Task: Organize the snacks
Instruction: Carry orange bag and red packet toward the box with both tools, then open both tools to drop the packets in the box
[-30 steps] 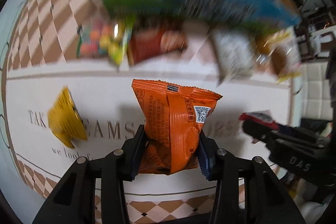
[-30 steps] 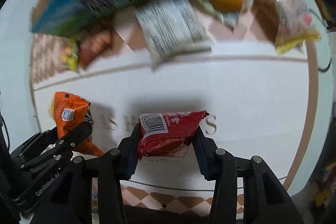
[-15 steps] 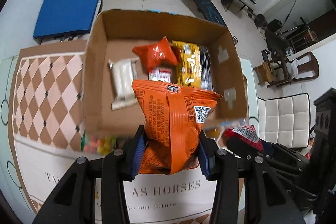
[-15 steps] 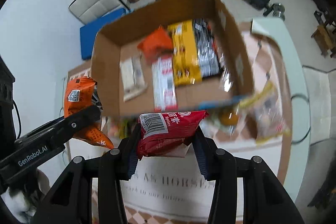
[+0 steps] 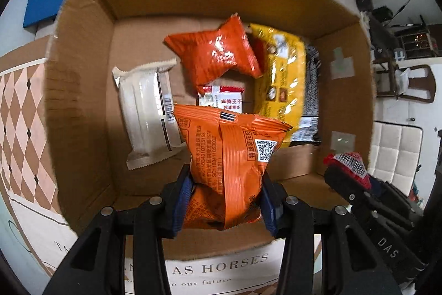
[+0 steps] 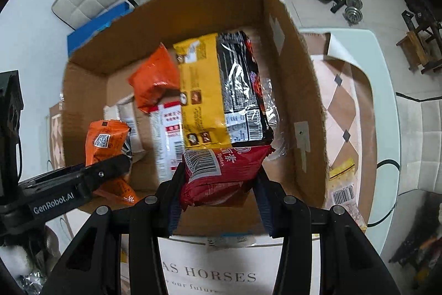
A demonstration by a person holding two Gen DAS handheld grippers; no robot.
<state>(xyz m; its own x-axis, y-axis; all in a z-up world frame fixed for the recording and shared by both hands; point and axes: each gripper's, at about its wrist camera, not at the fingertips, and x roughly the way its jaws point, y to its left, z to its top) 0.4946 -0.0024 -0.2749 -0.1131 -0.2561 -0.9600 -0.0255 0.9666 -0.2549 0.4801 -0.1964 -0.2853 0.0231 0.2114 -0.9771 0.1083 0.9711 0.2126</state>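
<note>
A table under a printed cloth (image 6: 218,277) (the lettering reads "AS HORSES") carries an open cardboard box (image 5: 83,90) with several snack packs lying on its floor. The left gripper (image 5: 225,201) is clamped on an orange snack packet (image 5: 229,162), held upright above the box's near edge. Beside it, the right gripper (image 6: 218,201) pinches a red snack packet (image 6: 221,170), barcode up, over the same box.

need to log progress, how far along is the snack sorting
Partly done. Several packs already lie in the cardboard box, among them a yellow pack. In hand: the left gripper holds an orange pack and the right gripper a red pack, both over the box. Left: a yellow-topped bag lies outside it.
</note>
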